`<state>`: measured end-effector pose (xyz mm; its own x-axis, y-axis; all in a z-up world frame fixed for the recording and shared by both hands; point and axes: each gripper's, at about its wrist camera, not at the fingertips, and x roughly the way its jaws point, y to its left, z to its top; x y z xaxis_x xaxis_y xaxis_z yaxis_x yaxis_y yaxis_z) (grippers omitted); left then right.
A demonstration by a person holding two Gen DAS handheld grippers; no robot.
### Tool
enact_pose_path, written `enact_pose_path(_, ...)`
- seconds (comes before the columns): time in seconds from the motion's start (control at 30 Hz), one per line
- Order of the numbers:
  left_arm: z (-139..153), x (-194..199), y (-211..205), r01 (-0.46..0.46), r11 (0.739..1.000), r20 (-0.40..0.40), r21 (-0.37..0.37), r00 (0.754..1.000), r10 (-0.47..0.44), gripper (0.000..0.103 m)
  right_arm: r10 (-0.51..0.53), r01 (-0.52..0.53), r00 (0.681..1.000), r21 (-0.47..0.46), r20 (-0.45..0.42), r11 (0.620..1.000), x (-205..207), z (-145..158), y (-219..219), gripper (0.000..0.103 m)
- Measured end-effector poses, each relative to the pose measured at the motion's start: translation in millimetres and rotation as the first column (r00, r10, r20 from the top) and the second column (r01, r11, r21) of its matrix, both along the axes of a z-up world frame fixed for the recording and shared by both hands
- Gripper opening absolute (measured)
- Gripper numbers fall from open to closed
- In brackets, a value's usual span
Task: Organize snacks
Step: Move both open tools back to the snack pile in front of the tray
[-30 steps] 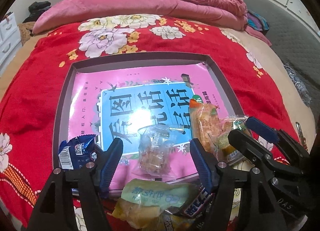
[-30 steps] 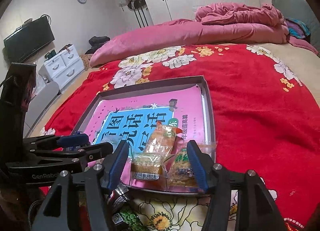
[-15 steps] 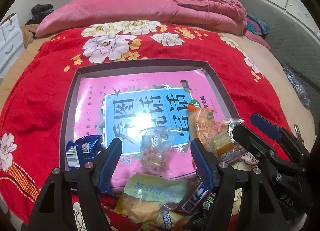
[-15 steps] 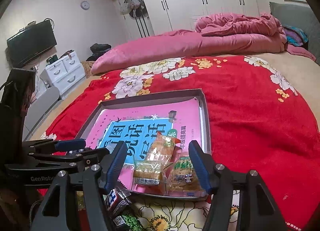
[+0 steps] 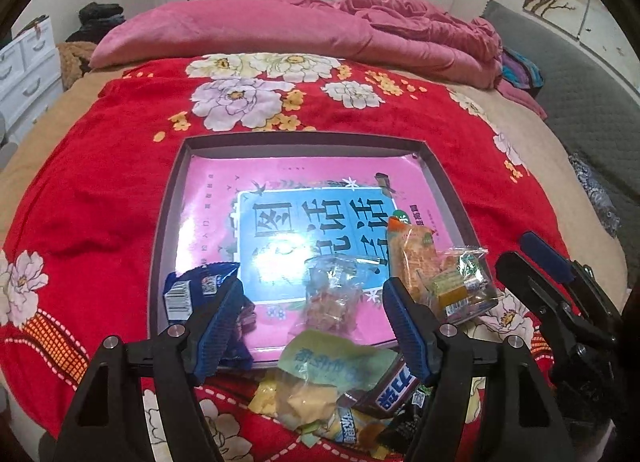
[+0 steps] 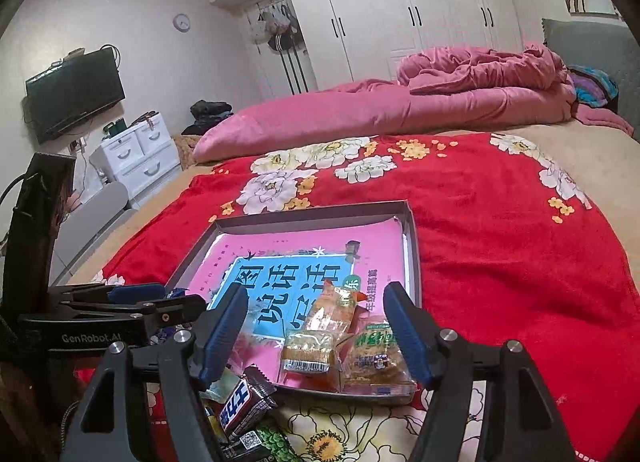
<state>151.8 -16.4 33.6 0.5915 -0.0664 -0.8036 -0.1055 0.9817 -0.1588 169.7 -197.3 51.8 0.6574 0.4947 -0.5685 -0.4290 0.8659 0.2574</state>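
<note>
Fingers (image 5: 394, 314) of both grippers apart, empty, over crinkly wrapped snacks (image 6: 308, 354) in grey tray (image 5: 168, 221).

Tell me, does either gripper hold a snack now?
No. The left gripper and the right gripper are both open and hold nothing; snacks lie beyond them.

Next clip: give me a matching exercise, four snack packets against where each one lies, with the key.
Things:
1. blue packet
2. clear packet
3. orange packet
4. pale green packet

Places:
A. on the bedspread, outside the tray's near edge
B. tray's near left corner
C. tray's near right part
D. tray's near middle, on the pink book cover

Pairs: 1-B, 2-D, 3-C, 4-A
</note>
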Motion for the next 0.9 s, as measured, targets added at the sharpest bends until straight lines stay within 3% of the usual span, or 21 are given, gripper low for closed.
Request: enact_pose_path(0.9, 6.2, -36.4, 11.6, -0.009, 1.000, 0.023, 0.005, 1.000, 0.009, 0.074, 0.023, -0.023, 1.000, 0.020, 0.020, 1.000, -24.1, 7.3, -3.2, 0.073)
